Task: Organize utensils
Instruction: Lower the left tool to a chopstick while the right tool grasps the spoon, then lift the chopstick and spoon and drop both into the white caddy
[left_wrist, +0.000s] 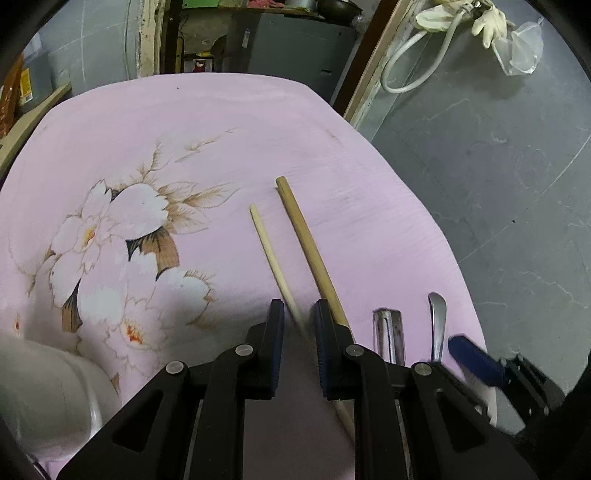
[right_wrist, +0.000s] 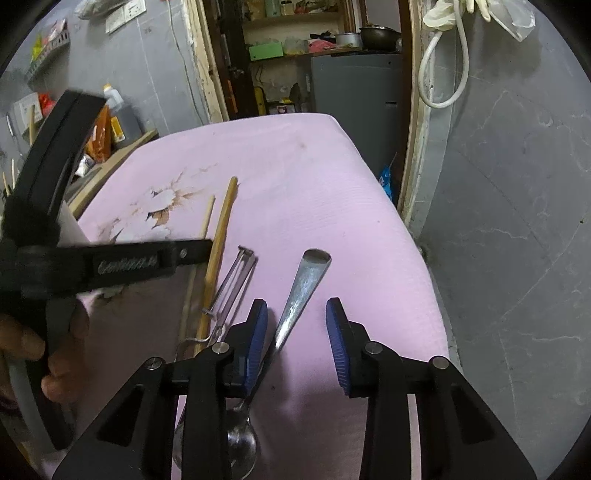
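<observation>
Two wooden sticks lie on the pink flowered cloth (left_wrist: 229, 122): a thin pale one (left_wrist: 271, 254) and a thicker tan one (left_wrist: 306, 243). My left gripper (left_wrist: 298, 314) is open, its jaws either side of the thin stick near its lower part. A metal peeler (left_wrist: 388, 336) and a steel spoon handle (left_wrist: 437, 317) lie to the right. In the right wrist view my right gripper (right_wrist: 296, 325) is open around the spoon (right_wrist: 299, 291), whose bowl (right_wrist: 242, 443) lies under the gripper. The peeler (right_wrist: 236, 284) and the sticks (right_wrist: 219, 240) lie to its left.
A white container (left_wrist: 40, 387) sits at the left near edge. The table's right edge drops to a grey floor (left_wrist: 498, 184). The left gripper's body (right_wrist: 74, 258) and the hand holding it fill the right view's left side. Shelves and bottles stand behind.
</observation>
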